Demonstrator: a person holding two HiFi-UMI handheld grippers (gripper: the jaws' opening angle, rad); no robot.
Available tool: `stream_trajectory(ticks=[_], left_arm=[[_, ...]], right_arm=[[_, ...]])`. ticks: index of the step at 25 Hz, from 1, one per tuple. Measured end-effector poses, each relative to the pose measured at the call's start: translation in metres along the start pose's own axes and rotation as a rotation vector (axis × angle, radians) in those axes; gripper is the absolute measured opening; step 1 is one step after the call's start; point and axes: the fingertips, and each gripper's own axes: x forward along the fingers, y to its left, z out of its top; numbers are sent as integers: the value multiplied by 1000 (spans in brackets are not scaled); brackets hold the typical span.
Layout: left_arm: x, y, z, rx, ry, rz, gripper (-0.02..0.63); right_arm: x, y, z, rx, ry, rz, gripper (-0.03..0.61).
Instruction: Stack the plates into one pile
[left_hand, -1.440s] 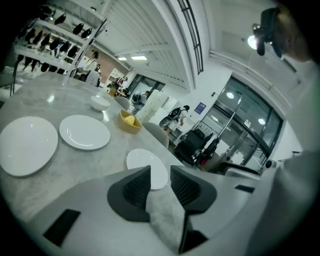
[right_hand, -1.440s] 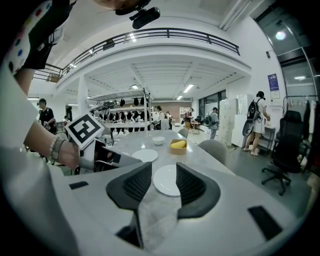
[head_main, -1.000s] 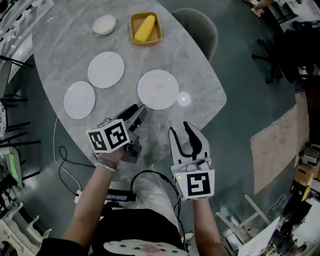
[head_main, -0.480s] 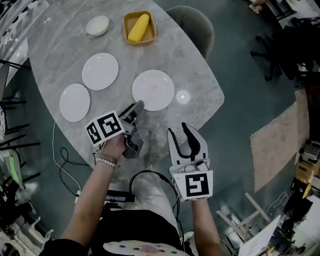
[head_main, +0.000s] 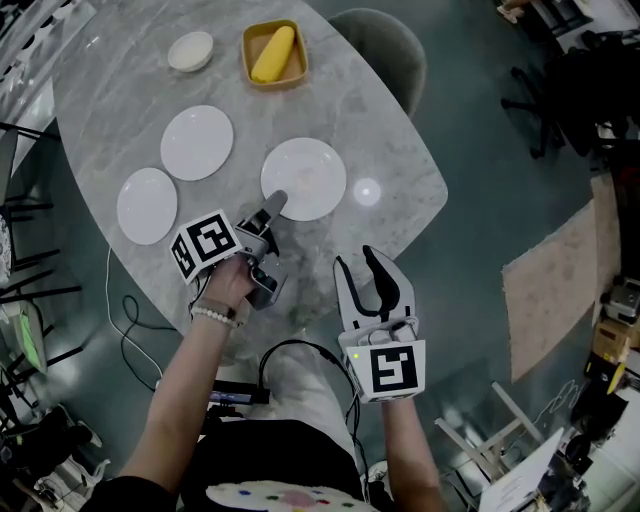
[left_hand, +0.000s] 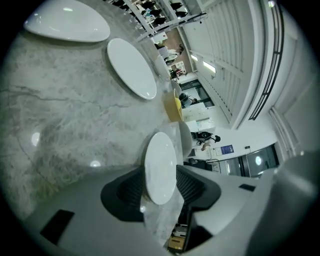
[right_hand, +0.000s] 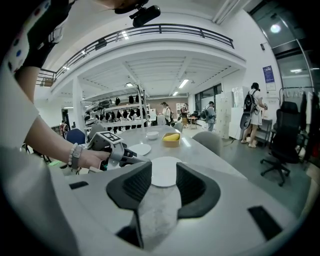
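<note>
Jaws of the left gripper stand apart and have just been easing wider. They are rolled on edge, with the near rim of the nearest white plate at their tips, not pinched as far as I can see. That plate lies straight ahead of them on the desk, with the second plate and third plate well off to its left. The right gripper hangs off the desk edge, jaws loose and empty, so the left is plainly nearer
</note>
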Motion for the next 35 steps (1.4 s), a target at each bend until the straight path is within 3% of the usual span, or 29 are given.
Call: stream_trajectory(ticks=[8, 14, 25, 30, 35], left_arm=[[0, 11, -4, -39, 23, 49, 100], [0, 13, -7, -21, 39, 66, 40], [-3, -15, -4, -68, 25, -37, 23], [-3, -20, -4, -71, 29, -52, 23], [-4, -19, -3, -80, 28, -45, 23]], right_arm=[[-4, -6, -7, -17, 4, -11, 135], [-3, -9, -15, 8, 15, -15, 135], [-5, -12, -37, 83, 54, -15, 132], [-1, -16, -55, 256, 91, -9, 132], [7, -27, -67, 636, 78, -12, 133]])
